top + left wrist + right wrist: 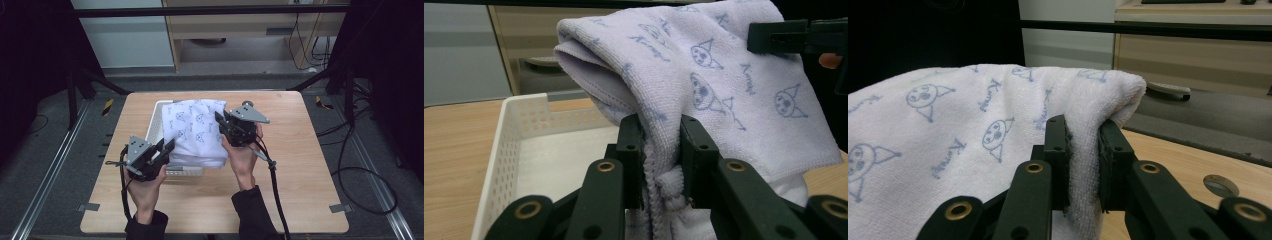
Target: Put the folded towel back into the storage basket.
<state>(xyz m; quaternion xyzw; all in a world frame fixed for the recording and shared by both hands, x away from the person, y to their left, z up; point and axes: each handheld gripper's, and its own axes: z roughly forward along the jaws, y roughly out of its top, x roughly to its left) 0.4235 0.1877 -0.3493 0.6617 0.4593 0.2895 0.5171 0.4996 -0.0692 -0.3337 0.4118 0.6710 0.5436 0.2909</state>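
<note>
While both our left gripper [164, 150] and right gripper [220, 121] pinch opposite edges of the folded towel [195, 131] over the white basket [156, 116] on the bench [295, 150], we judge it light, soft and floppy, best held at its hems.
</note>
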